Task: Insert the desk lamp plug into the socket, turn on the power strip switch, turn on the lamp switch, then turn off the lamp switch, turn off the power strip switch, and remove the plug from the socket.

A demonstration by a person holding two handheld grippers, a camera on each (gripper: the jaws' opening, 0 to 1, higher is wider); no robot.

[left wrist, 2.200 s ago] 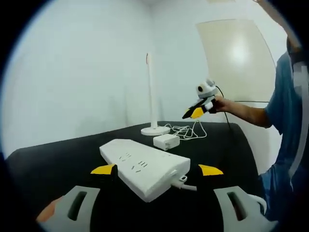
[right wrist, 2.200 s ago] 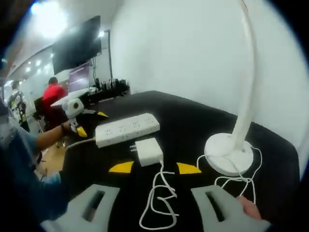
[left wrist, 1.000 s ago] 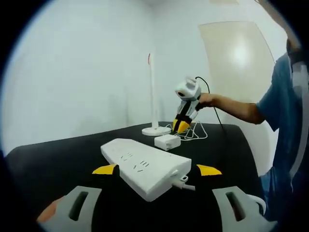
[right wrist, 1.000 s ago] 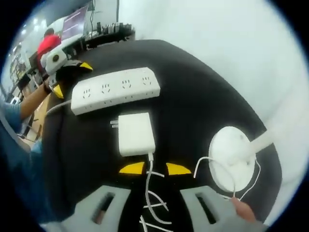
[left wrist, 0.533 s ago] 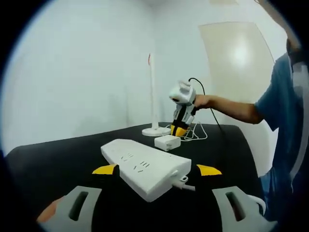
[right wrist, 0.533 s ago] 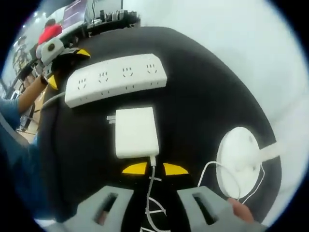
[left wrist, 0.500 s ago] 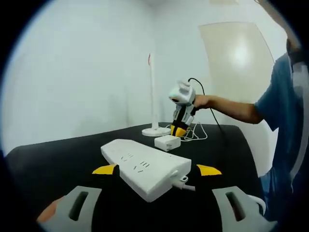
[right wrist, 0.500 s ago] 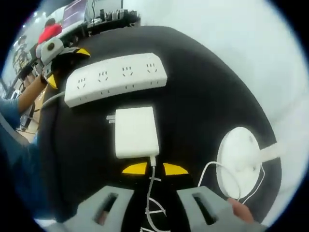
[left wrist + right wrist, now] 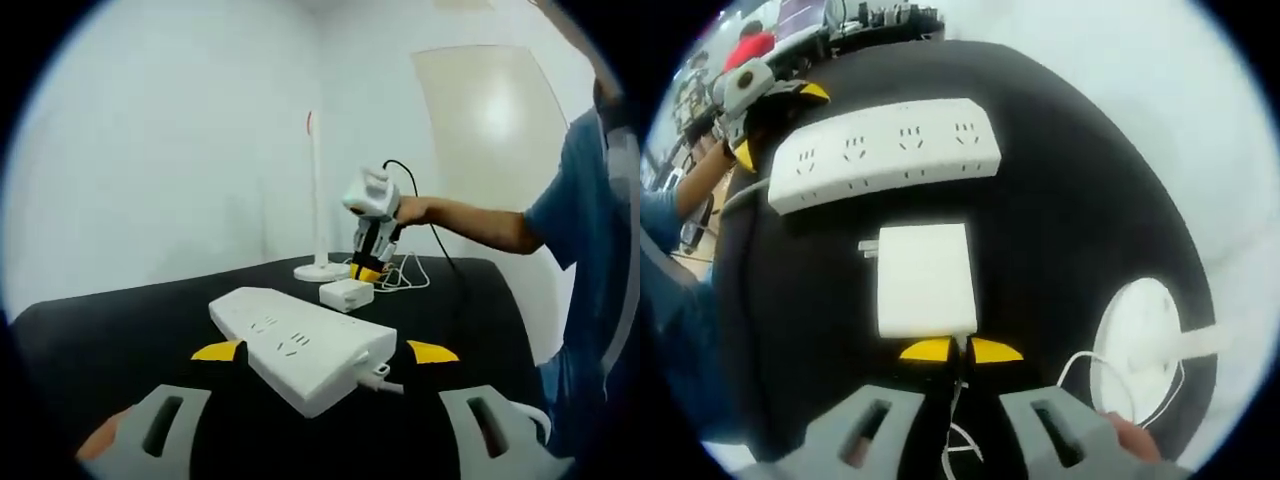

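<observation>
On the black worktop, the flat white square plug adapter is seen lying unplugged beside the long white power strip, with the round white lamp base near the worktop's far edge. The right tongs are nearly closed around the thin white cable where it leaves the adapter, though contact cannot be told. The left tongs are held wide open on either side of the strip's near end.

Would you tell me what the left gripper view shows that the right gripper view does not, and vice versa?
Left gripper view: the lamp's upright pole, the person's forearm, and the right gripper seen from outside, above the adapter. Right gripper view: the adapter's prongs, the cord pinched between its own jaws, and the left gripper at the strip's end. Both: power strip, adapter, lamp base, black table.
</observation>
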